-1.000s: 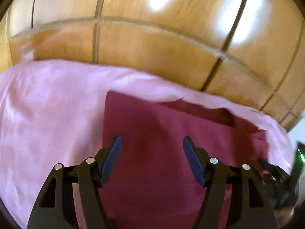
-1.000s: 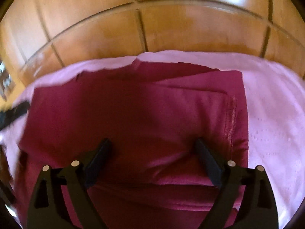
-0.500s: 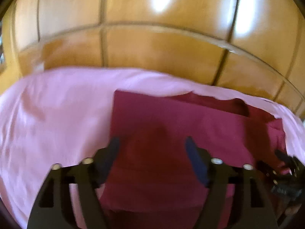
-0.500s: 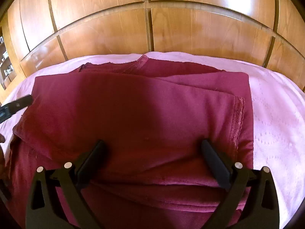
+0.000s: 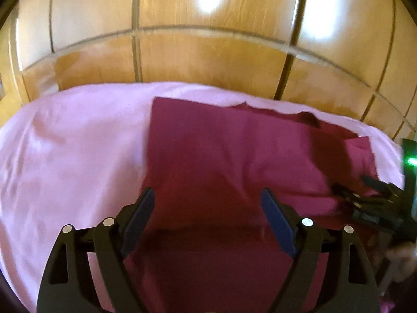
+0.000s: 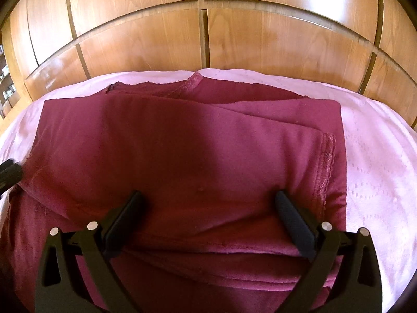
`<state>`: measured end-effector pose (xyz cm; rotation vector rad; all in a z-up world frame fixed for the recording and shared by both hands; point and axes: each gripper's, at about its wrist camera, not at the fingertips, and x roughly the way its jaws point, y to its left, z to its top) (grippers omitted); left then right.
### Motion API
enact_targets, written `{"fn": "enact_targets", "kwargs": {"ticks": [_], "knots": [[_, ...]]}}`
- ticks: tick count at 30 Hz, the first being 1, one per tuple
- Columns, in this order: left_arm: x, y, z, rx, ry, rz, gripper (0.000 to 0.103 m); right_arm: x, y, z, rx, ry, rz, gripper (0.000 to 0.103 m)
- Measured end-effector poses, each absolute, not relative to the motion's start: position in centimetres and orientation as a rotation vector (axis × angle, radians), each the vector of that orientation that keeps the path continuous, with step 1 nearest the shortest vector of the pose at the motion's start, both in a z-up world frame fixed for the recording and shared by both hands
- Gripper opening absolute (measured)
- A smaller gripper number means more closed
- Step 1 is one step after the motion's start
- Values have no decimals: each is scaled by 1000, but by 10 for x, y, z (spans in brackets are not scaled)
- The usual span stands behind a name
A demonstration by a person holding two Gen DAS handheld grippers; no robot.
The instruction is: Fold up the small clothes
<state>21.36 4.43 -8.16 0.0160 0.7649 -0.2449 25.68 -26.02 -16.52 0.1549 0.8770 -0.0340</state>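
Observation:
A maroon garment (image 5: 221, 156) lies folded in layers on a pink sheet (image 5: 65, 156). It also fills the right wrist view (image 6: 182, 151), with a stitched hem on its right side. My left gripper (image 5: 207, 200) is open and empty above the garment's near left part. My right gripper (image 6: 208, 203) is open and empty above the garment's near edge. The right gripper also shows at the right edge of the left wrist view (image 5: 375, 200). The left gripper's tip shows at the left edge of the right wrist view (image 6: 9, 173).
The pink sheet (image 6: 378, 156) covers the surface on both sides of the garment. A wooden panelled wall (image 5: 208, 52) stands right behind the sheet's far edge; it also shows in the right wrist view (image 6: 208, 39).
Both grippers have drawn back and up from the garment, staying open. The garment lies the same, and more of the pink sheet shows.

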Motion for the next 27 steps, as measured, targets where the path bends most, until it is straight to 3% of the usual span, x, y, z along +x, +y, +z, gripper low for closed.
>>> {"fn": "enact_targets", "kwargs": {"ticks": [9, 12, 19, 27], "knots": [[142, 71, -61, -1, 727, -245, 83, 252, -251, -159, 100, 886, -91, 101], [123, 78, -59, 10, 718, -222, 88, 241, -249, -153, 120, 894, -112, 101], [99, 89, -68, 33, 752, -212, 88, 196, -242, -136, 173, 885, -53, 101], [78, 99, -87, 47, 808, -211, 88, 138, -228, -154, 187, 986, 37, 101]]}}
